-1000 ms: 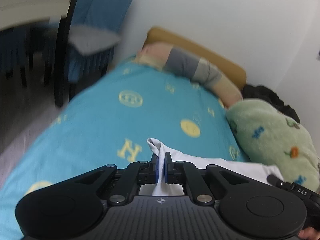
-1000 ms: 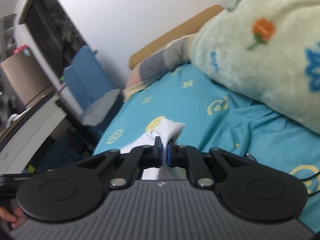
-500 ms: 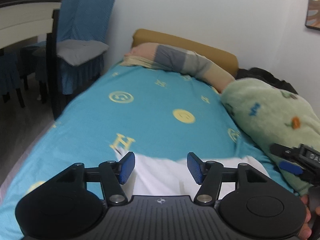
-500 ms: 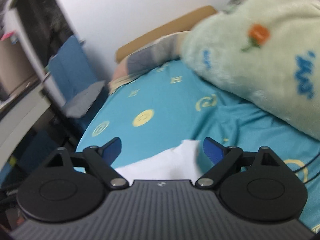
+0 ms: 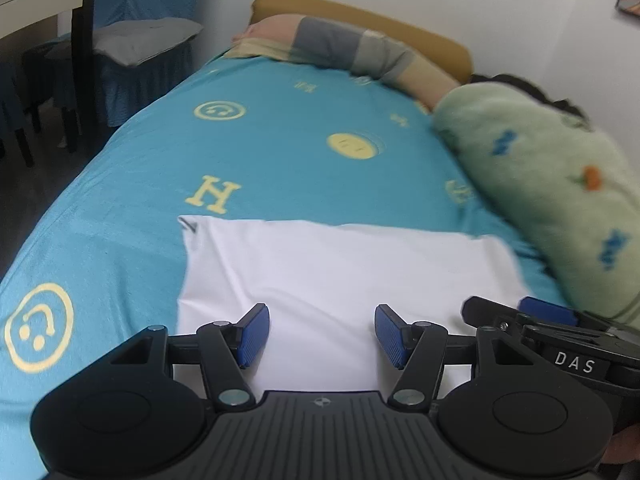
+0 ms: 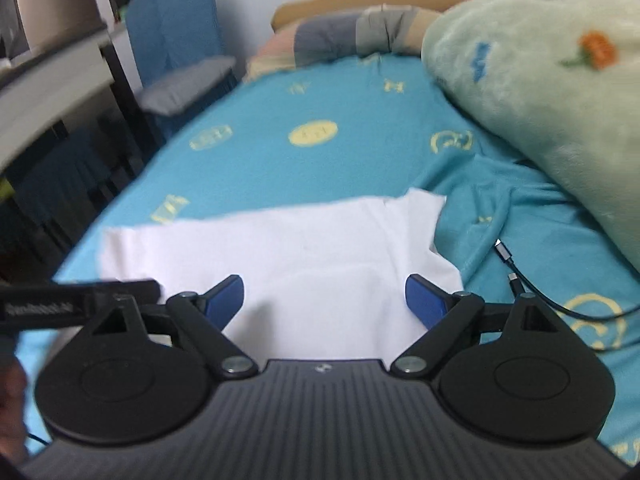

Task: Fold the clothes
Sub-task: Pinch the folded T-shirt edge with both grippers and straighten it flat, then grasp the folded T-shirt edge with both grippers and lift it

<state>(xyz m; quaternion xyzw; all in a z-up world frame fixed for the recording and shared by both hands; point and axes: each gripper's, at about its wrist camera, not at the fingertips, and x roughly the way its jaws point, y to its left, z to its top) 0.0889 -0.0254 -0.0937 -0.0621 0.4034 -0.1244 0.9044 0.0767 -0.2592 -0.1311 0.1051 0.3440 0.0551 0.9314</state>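
Since a second ago, both your claws let go of white garment (image 5: 340,272). Left claw (image 5: 322,336) and right claw (image 6: 324,298) gape wide, empty. Garment lies flat on bed (image 5: 280,152), just ahead, under fingertips. Folded rectangle showing; further folds possibly left, cannot tell.

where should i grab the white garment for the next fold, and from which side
Judging by how the white garment lies flat on the bed sheet, take its two far corners, one per gripper, coming from above. The far right corner already lifts slightly, so it is easiest to pinch.
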